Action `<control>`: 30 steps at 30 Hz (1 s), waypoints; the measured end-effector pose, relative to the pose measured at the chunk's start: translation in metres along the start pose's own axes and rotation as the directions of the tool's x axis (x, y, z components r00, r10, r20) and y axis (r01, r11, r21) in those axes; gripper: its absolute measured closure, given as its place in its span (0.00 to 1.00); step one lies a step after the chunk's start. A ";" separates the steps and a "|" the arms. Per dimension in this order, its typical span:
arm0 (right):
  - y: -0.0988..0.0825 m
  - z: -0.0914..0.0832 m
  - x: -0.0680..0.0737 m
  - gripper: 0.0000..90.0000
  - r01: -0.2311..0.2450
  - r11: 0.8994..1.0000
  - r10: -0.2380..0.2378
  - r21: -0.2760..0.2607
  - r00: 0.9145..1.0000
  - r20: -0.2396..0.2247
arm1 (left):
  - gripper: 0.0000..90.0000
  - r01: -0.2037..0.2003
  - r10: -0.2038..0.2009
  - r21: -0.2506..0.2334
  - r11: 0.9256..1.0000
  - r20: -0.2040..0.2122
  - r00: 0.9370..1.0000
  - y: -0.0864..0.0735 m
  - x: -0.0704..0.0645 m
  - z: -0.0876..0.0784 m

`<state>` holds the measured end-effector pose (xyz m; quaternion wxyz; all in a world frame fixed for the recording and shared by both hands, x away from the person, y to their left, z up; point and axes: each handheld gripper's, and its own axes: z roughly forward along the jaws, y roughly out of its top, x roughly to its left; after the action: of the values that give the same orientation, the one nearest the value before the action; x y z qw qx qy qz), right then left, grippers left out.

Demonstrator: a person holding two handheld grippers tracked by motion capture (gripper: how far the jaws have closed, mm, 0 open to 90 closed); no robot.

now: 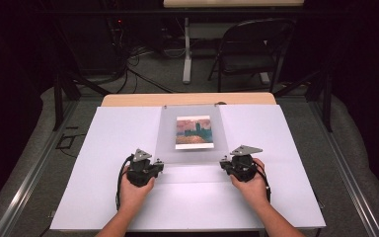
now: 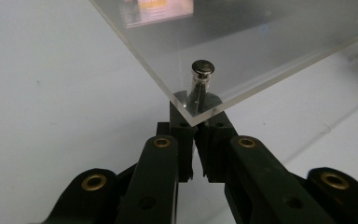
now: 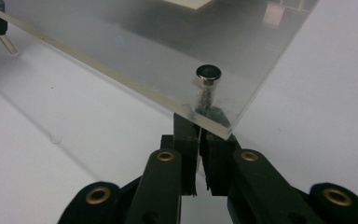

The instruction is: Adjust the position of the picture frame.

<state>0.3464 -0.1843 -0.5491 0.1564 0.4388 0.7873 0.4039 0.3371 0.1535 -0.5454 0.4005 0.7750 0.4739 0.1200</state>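
Now both grippers (image 1: 159, 164) (image 1: 223, 163) pinch the clear panel's (image 1: 193, 154) near corner studs (image 2: 201, 79), bare board (image 1: 103, 143) around.

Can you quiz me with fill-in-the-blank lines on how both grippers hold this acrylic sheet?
1. Each gripper is shut on a metal ____ under a near corner of the clear acrylic sheet.
2. The left gripper holds the sheet's near ____ corner.
3. Behind the sheet lies a small ____.

Missing: standoff pin; left; painting print

One camera overhead, one riding on each gripper

The high view looks forward and down over the white table (image 1: 103, 148); each gripper view looks along its own jaws, very close to a near corner of the clear sheet (image 2: 261, 42), which all three views share.
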 end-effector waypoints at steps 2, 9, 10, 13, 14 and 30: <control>0.000 0.001 -0.001 0.95 0.004 1.000 -0.004 0.001 1.000 0.000 | 0.94 0.000 0.000 -0.002 1.000 -0.002 1.000 -0.001 0.000 0.001; -0.002 0.003 -0.002 0.95 0.005 1.000 -0.005 0.013 1.000 0.000 | 0.94 -0.007 0.007 0.006 1.000 -0.003 1.000 -0.002 0.000 0.003; -0.003 0.004 -0.002 0.95 0.002 1.000 -0.002 0.013 1.000 -0.003 | 0.94 -0.007 0.007 0.006 1.000 -0.003 1.000 -0.002 0.000 0.003; -0.003 0.004 -0.002 0.95 -0.002 1.000 0.002 0.015 1.000 -0.004 | 0.94 -0.009 0.009 0.007 1.000 -0.002 1.000 -0.002 0.001 0.003; -0.004 0.005 -0.002 0.95 -0.001 1.000 0.001 0.014 1.000 -0.005 | 0.94 -0.012 0.012 0.004 1.000 -0.005 1.000 -0.003 0.000 0.003; -0.006 0.006 -0.003 0.88 -0.021 1.000 0.021 0.013 1.000 -0.014 | 0.90 -0.010 0.010 -0.006 1.000 -0.011 1.000 -0.004 -0.001 0.004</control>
<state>0.3476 -0.1857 -0.5579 0.1440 0.4451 0.7863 0.4037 0.3359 0.1517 -0.5505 0.3998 0.7754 0.4718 0.1276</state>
